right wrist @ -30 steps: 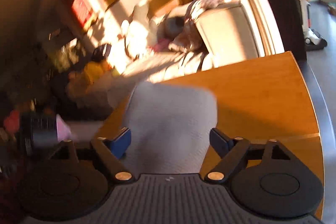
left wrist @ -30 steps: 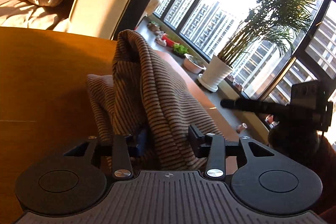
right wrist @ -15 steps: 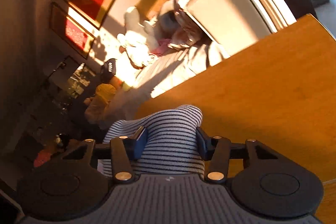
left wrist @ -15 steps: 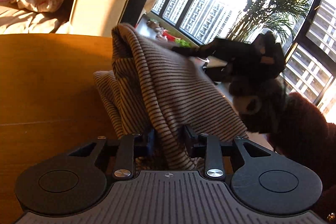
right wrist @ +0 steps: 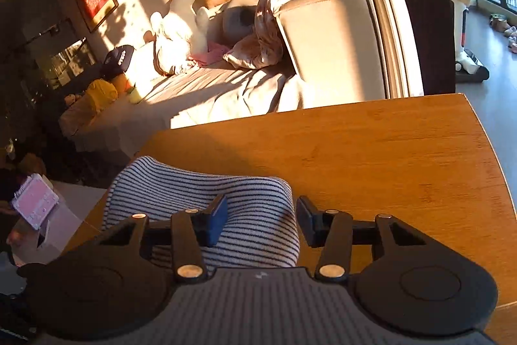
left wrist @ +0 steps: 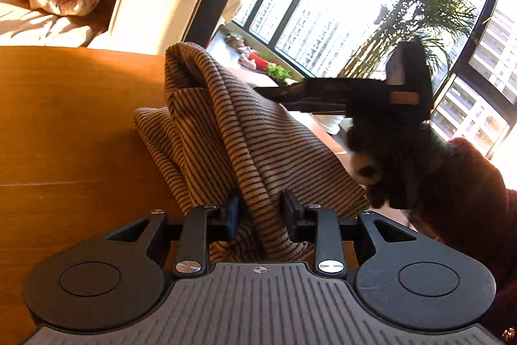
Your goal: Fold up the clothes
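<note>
A brown-and-cream striped garment (left wrist: 226, 131) is bunched on the wooden table (left wrist: 64, 118), one fold rising in a ridge. My left gripper (left wrist: 260, 209) is shut on the near end of that ridge. Coming in from the right, my right gripper (left wrist: 268, 92) reaches the fabric with its tips, held by a hand in a dark red sleeve (left wrist: 468, 183). In the right wrist view a puffy fold of the striped garment (right wrist: 252, 209) fills the gap of my right gripper (right wrist: 261, 212). Its jaws are opening, with the cloth still touching both pads.
Bare wooden table (right wrist: 387, 157) stretches ahead and to the right, ending in a rounded edge. Beyond it stand a sofa (right wrist: 323, 31) piled with blankets, a large window with a potted palm (left wrist: 429, 8), and a low sill holding small items.
My right gripper swung in from the right onto the striped garment and narrowed around a fold. My left gripper tightened slightly on its fold and stayed in place.
</note>
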A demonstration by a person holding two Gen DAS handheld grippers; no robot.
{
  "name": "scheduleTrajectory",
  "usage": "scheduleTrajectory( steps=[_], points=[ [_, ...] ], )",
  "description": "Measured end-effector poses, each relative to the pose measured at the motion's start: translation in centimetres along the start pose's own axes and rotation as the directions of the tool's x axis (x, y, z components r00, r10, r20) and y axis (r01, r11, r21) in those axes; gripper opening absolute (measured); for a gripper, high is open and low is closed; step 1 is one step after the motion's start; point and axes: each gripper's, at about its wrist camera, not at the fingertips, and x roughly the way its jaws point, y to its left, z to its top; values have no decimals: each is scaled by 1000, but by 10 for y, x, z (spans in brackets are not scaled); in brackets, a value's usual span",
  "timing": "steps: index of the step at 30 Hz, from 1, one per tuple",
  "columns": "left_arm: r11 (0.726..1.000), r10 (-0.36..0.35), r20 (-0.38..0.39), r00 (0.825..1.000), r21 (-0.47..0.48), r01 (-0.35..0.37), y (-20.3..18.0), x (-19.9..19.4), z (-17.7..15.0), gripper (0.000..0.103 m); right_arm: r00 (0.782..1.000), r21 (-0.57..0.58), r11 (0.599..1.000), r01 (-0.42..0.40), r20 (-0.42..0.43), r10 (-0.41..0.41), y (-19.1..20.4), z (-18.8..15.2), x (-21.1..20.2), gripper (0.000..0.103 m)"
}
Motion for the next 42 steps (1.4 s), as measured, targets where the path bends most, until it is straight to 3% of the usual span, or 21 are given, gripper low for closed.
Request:
scheduleTrajectory(
  steps=[1, 3, 6, 9, 12, 15, 18, 21, 22, 25, 27, 29, 30, 34, 36, 37, 38, 42],
  points=[
    [1000, -5, 1, 1000, -9, 5, 1, -1, 1, 32, 1000, 10, 1000, -15, 5, 15, -2, -3, -9, 66],
    [1000, -16, 13, 1000, -25, 17, 2, -6, 3, 33, 997, 57, 996, -72, -6, 73, -8, -15, -23, 75],
    [998, -20, 65, 998, -50, 24, -1, -19, 14, 35, 991, 115, 985, -128, -23, 132, -15, -34, -41, 75],
    [999, -31, 152, 988, -13, 33, -17, -33, 35, 43, 994, 84, 991, -101, -39, 105, -10, -49, -43, 75],
    [997, -40, 203, 978, 68, 27, -39, -32, 56, 43, 998, 4, 999, -54, -32, 54, 7, -53, -39, 71],
    [994, -88, 170, 981, 84, 74, -45, -11, 70, 43, 1000, -102, 995, -12, -26, 9, 27, -55, -38, 69],
    [999, -17, 82, 996, 44, 14, -30, 23, 71, 43, 999, -206, 978, 45, 8, -44, 42, -56, -46, 69],
    [998, 25, 11, 1000, -51, -25, 5, 49, 59, 27, 993, -317, 943, 97, 98, -70, 61, -56, -68, 69],
    [996, 0, 15, 1000, -93, 2, 18, 50, 57, 19, 993, -351, 933, 80, 115, -42, 69, -57, -75, 69],
    [975, -63, 21, 998, -214, 66, 45, 53, 56, 11, 996, -441, 897, -16, 73, 54, 96, -64, -76, 66],
    [971, -68, 21, 997, -227, 71, 52, 56, 56, 6, 997, -497, 865, -64, 7, 78, 114, -74, -63, 66],
    [971, -67, 24, 997, -228, 70, 55, 58, 56, 5, 998, -524, 850, -56, -56, 31, 119, -91, -37, 67],
    [971, -62, 26, 998, -229, 67, 55, 57, 55, 5, 998, -535, 843, -52, -56, 26, 120, -98, -31, 72],
    [978, -17, 34, 999, -209, 24, 42, 41, 58, 6, 996, -533, 842, -81, -68, 53, 123, -91, -47, 72],
    [985, 34, 67, 997, -173, -22, 26, 19, 65, 23, 993, -500, 859, -112, -78, 84, 116, -82, -64, 72],
    [987, 63, 92, 994, -150, -48, 17, 7, 67, 56, 992, -474, 872, -124, -73, 101, 111, -76, -73, 72],
    [989, 91, 123, 988, -124, -75, 8, -5, 69, 80, 991, -438, 889, -134, -61, 119, 102, -70, -83, 72],
    [992, 84, 121, 989, -106, -71, -9, -28, 66, 87, 988, -230, 963, -144, 17, 152, 55, -46, -114, 85]
  ],
)
